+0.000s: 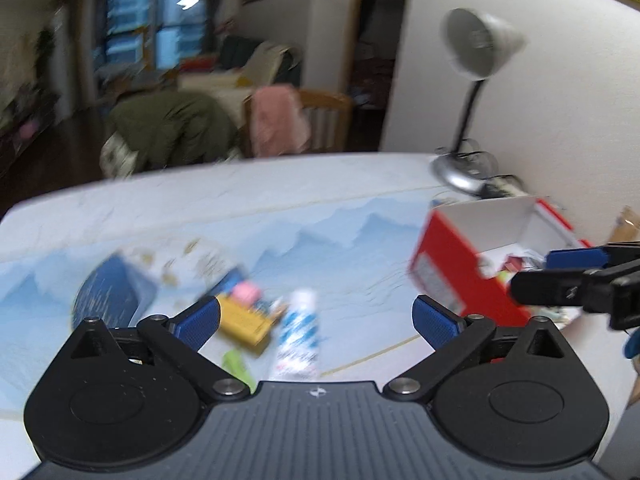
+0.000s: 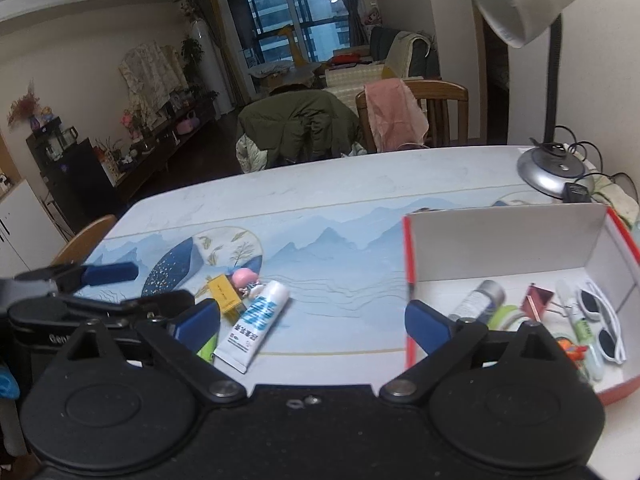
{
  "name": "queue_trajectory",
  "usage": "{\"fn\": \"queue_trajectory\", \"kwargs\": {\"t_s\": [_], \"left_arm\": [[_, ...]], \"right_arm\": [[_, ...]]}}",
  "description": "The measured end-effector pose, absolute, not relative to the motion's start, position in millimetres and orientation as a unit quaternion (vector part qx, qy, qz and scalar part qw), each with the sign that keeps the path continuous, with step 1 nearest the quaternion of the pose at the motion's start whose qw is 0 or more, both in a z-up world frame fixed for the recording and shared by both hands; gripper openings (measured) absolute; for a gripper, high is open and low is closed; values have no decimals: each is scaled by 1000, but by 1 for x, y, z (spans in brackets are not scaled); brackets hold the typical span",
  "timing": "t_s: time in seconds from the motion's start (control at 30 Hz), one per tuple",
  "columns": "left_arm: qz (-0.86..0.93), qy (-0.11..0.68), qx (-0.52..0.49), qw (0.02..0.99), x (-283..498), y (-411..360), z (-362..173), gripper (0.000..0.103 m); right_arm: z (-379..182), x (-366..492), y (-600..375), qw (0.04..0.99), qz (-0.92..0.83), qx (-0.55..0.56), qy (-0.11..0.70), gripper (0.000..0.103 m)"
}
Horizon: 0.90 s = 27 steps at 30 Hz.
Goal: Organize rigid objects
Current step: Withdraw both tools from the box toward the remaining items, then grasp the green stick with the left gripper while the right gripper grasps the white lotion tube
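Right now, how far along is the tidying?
Partly done: the red box already holds sunglasses, a clip and a small can. Nothing is in hand; the left gripper and right gripper are both open. Left on the table: the tube, yellow box and pink figurine.

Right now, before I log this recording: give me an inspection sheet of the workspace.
Surface: table with blue mountain-print cover.
Job's things: toothpaste tube, yellow box, pink figurine lie loose on the cover; red box holds white sunglasses, spray can, binder clip.
Clutter: nothing seen.
Grippers: left gripper and right gripper open, empty.
Cables: black cords by desk lamp.
Surroundings: chairs draped with clothes.
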<state>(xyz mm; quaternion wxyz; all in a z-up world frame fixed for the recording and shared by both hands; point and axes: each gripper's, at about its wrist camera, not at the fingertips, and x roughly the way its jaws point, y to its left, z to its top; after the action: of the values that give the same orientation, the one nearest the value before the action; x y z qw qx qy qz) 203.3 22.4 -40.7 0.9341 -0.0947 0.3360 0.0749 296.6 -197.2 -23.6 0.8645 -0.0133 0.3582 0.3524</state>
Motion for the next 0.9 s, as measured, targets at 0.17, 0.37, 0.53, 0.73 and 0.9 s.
{"fn": "queue_trajectory", "kwargs": {"t_s": [0.17, 0.37, 0.53, 0.73, 0.9], "left_arm": [[110, 356, -125, 919, 197, 51, -70, 103], [116, 373, -140, 910, 192, 74, -97, 103], [93, 387, -149, 905, 199, 80, -117, 103], [115, 398, -136, 900, 210, 84, -133, 103], [133, 410, -142, 891, 216, 93, -146, 103]], "right_arm": [[-32, 296, -166, 864, 341, -24, 369, 99], [-48, 300, -135, 859, 332, -38, 387, 99], [-62, 305, -115, 857, 324, -50, 398, 98], [-80, 321, -93, 850, 313, -62, 419, 97], [-95, 332, -78, 846, 302, -68, 435, 95]]}}
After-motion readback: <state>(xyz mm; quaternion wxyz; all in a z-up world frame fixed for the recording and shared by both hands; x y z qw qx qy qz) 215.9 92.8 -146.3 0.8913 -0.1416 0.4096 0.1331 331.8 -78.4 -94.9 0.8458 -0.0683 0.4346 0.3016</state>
